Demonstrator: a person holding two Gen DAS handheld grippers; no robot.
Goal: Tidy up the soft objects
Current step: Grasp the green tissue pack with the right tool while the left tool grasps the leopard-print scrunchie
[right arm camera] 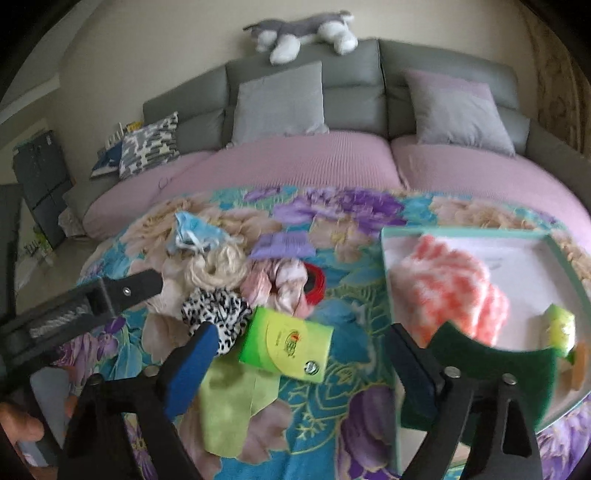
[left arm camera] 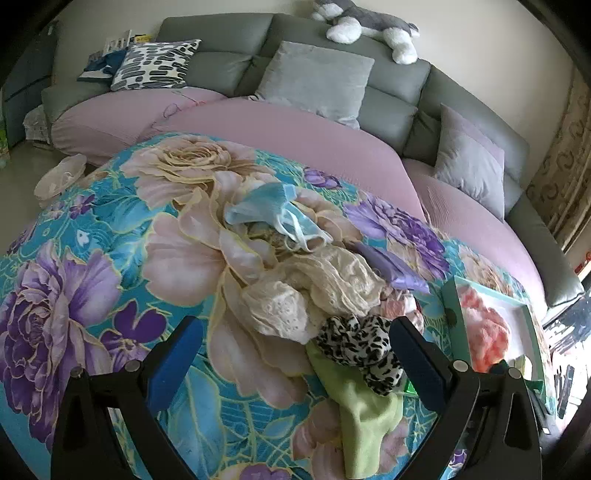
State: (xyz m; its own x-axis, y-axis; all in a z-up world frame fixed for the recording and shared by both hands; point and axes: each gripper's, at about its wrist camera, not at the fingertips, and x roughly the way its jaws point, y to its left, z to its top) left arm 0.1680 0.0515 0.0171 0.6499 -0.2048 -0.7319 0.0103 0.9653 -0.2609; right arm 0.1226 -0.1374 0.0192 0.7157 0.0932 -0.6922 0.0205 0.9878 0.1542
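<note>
A heap of soft things lies on the floral cloth (left arm camera: 110, 221): a cream lace piece (left arm camera: 295, 295), a leopard-print scrunchie (left arm camera: 358, 347), a light green cloth (left arm camera: 365, 417), blue face masks (left arm camera: 273, 214) and a purple packet (left arm camera: 391, 266). My left gripper (left arm camera: 295, 354) is open and empty just before the scrunchie. My right gripper (right arm camera: 303, 362) is open and empty over a green tissue pack (right arm camera: 288, 343). In the right wrist view I also see the scrunchie (right arm camera: 218, 314), a pink cloth (right arm camera: 280, 284) and the left gripper (right arm camera: 110, 295).
A teal-rimmed white tray (right arm camera: 391, 258) at the right holds an orange-white fluffy cloth (right arm camera: 450, 291), a dark green scouring pad (right arm camera: 491, 373) and a yellow-green sponge (right arm camera: 561, 328). Behind stand a grey sofa (left arm camera: 221, 37) with pink covers, cushions (left arm camera: 314, 77) and a plush dog (left arm camera: 369, 26).
</note>
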